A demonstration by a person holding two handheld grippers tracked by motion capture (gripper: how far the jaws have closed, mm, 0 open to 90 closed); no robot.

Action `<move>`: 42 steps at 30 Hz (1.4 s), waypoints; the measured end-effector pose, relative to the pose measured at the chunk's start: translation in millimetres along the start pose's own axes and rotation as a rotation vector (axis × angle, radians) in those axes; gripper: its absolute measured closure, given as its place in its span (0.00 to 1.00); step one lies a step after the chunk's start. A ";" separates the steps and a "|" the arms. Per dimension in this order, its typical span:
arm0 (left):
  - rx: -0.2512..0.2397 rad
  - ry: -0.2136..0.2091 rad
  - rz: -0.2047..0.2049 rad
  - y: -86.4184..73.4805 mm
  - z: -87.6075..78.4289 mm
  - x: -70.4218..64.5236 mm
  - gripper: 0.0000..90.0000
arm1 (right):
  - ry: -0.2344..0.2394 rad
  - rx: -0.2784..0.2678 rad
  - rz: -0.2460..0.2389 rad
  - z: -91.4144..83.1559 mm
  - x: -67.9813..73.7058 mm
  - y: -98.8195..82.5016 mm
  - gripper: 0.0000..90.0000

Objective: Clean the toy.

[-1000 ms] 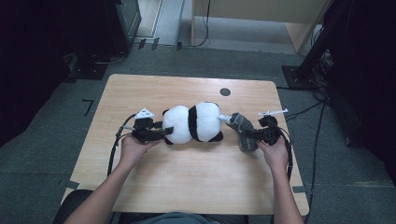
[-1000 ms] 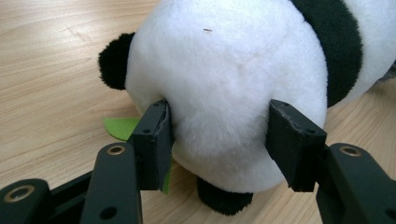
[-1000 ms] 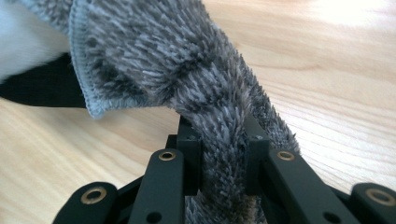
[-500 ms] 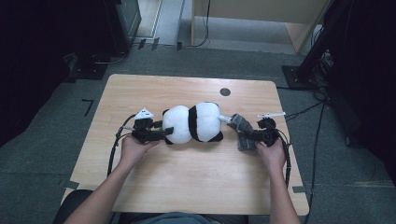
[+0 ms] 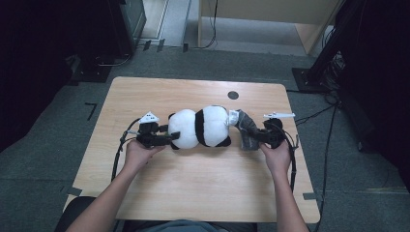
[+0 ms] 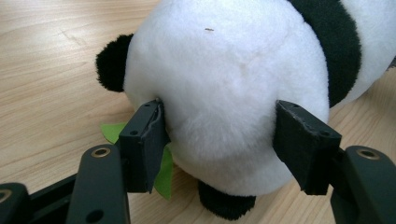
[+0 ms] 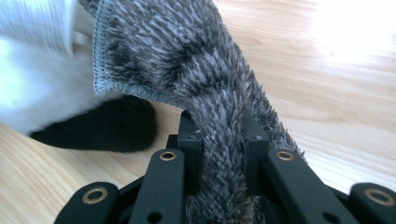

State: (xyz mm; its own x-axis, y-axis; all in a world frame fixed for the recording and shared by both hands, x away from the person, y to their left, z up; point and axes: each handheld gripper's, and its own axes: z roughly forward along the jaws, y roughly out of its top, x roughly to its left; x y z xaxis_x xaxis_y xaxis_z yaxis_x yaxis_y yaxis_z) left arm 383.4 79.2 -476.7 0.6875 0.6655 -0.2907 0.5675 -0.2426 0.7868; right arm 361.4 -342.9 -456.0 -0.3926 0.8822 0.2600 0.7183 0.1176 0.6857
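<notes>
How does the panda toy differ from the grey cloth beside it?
The panda is plump, rounded and black and white; the cloth is thin, limp and grey. The panda lies on the table with the left gripper set around its white end, one pad touching the fur, the other just clear; the cloth is bunched and pinched tight in the right gripper. Both are soft and fuzzy.
</notes>
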 end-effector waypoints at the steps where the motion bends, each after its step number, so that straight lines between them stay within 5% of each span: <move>1: 0.005 -0.008 -0.010 0.4 -0.2 0.2 0.41 | 0.002 0.000 -0.005 1.9 3.9 1.9 0.85; 4: 0.016 -0.017 -0.020 2.8 -0.8 -2.5 0.51 | 0.036 -0.012 -0.015 8.2 14.0 8.2 0.85; 10: 0.039 -0.043 -0.028 3.2 0.1 -11.6 0.55 | 0.126 -0.003 -0.010 23.3 26.0 18.7 0.86; 16: 0.049 -0.034 0.005 -0.8 -1.4 -21.9 0.54 | 0.103 0.007 -0.023 27.3 22.0 29.4 0.86; 24: -0.030 -0.001 0.072 9.9 -20.9 -7.6 0.40 | 0.096 -0.011 -0.018 27.9 14.7 29.0 0.86; 32: 0.002 -0.073 0.105 30.0 -0.5 23.3 0.35 | 0.097 -0.011 -0.037 30.6 13.4 28.5 0.86; 36: 0.034 -0.129 0.125 33.6 15.5 36.8 0.17 | 0.114 0.002 -0.050 34.7 13.1 27.9 0.86; 39: 0.083 -0.186 0.088 32.8 28.8 47.2 0.01 | 0.123 0.005 -0.056 39.1 15.3 27.9 0.86; 42: 0.080 -0.251 0.119 29.8 35.7 50.3 0.00 | 0.129 0.002 -0.061 41.2 17.1 28.7 0.86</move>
State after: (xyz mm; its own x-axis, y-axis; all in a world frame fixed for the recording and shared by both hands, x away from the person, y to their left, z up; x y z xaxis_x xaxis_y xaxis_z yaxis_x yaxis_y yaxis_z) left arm 451.1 80.3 -487.3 0.8364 0.4361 -0.3321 0.5030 -0.3697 0.7812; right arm 399.0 -305.6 -459.9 -0.5062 0.8075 0.3026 0.6918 0.1707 0.7016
